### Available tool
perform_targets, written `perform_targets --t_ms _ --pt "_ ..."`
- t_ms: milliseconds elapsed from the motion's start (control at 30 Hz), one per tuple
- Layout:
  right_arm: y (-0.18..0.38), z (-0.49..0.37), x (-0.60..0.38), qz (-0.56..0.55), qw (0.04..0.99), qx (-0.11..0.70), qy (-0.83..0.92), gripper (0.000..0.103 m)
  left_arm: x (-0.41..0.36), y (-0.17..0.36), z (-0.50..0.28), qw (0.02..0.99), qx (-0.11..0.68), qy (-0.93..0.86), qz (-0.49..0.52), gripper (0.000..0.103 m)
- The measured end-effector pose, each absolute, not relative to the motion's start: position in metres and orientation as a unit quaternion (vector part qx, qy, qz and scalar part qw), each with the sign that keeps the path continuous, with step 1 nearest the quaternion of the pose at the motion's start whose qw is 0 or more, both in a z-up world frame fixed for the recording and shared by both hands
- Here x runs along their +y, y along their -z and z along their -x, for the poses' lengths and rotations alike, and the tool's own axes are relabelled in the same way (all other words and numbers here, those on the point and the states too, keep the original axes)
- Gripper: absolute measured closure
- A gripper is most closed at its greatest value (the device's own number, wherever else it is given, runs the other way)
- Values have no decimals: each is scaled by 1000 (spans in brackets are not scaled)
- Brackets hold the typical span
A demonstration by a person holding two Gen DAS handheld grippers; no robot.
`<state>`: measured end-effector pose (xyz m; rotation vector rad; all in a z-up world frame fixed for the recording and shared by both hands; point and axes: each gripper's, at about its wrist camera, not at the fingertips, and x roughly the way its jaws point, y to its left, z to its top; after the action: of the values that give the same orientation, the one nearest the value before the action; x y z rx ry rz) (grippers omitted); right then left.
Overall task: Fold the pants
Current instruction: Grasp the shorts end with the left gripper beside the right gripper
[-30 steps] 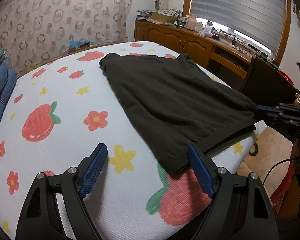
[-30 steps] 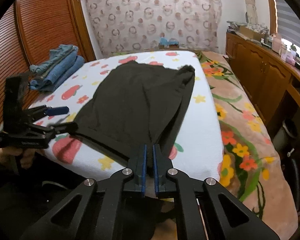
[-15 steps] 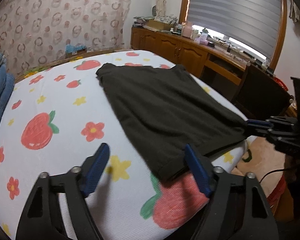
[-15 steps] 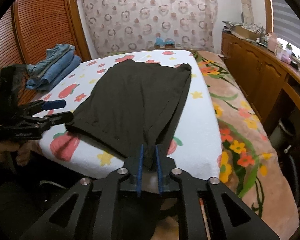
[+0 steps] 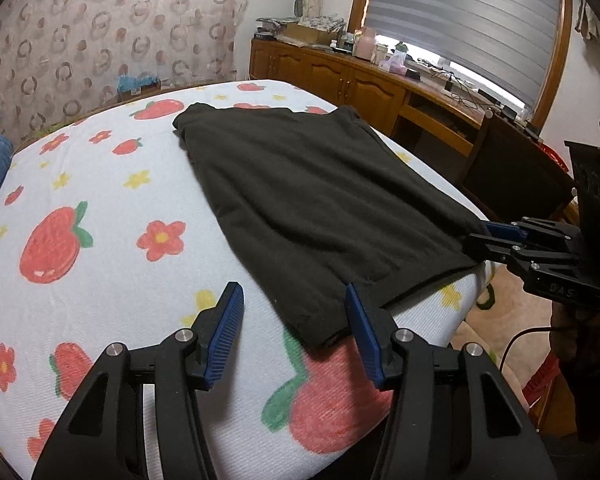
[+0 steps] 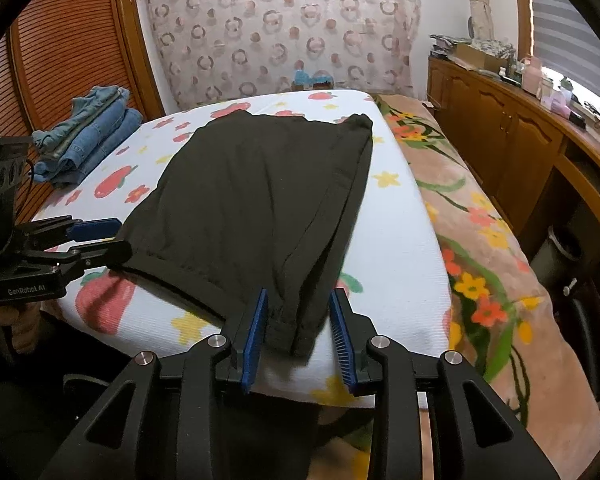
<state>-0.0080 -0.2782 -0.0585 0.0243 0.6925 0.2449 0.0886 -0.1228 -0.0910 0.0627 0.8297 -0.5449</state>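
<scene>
Two claws at near hem of black pants (image 5: 312, 200), which lie flat on strawberry-print bed (image 5: 100, 184), long axis running 12 to 6. Left claw (image 5: 294, 336) half apart, just been closing, hem corner between pads at 1 o'clock, not pinched yet. Right claw (image 6: 298, 336) just been opening, other hem corner loose between pads. Each hand nearest own corner, so I'd guess next fold goes toward 12.

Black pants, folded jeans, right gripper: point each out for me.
Black pants (image 6: 252, 200), right wrist view, middle of the spread cloth.
Folded jeans (image 6: 96, 128), right wrist view, top of the stack on the bed's far left.
Right gripper (image 6: 300, 336), right wrist view, between its fingertips, over the pants' near corner.
</scene>
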Motion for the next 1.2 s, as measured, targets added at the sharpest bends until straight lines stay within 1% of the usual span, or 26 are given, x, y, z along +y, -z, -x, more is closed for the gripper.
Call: perform_targets --t_ms 133,267,433,467,500,533,600,867,900,933,1033,1200 --pt "56 6 -281 -6 933 341 -116 68 -122 91 -88 879 397 262 -29 48" --pt "57 4 -287 -24 931 344 -121 67 -122 92 -88 879 397 262 -29 48" --pt "58 4 -287 -16 930 340 -136 67 -122 91 -87 880 396 262 -28 48" --pt "57 4 -287 -17 929 341 -140 72 -123 91 -87 880 395 262 -28 48" --pt "57 3 -287 -19 928 342 -144 83 -122 91 -87 880 396 262 -29 48" --pt "58 3 -287 -25 926 343 -155 85 -122 90 -87 880 395 262 -29 48" --pt "58 4 -286 -29 926 340 -162 88 -122 90 -87 880 395 262 -29 48" --pt "61 5 -285 -31 927 336 -161 88 -129 87 -80 871 405 276 -20 48" --pt "61 5 -284 -29 928 336 -161 88 -129 87 -79 871 405 277 -20 49" --pt "61 4 -282 -29 928 335 -160 88 -131 87 -79 872 404 276 -22 55" --pt "61 5 -280 -31 928 335 -160 88 -132 88 -79 872 403 277 -23 61" --pt "60 6 -278 -29 928 335 -159 88 -132 89 -79 873 400 278 -27 61"
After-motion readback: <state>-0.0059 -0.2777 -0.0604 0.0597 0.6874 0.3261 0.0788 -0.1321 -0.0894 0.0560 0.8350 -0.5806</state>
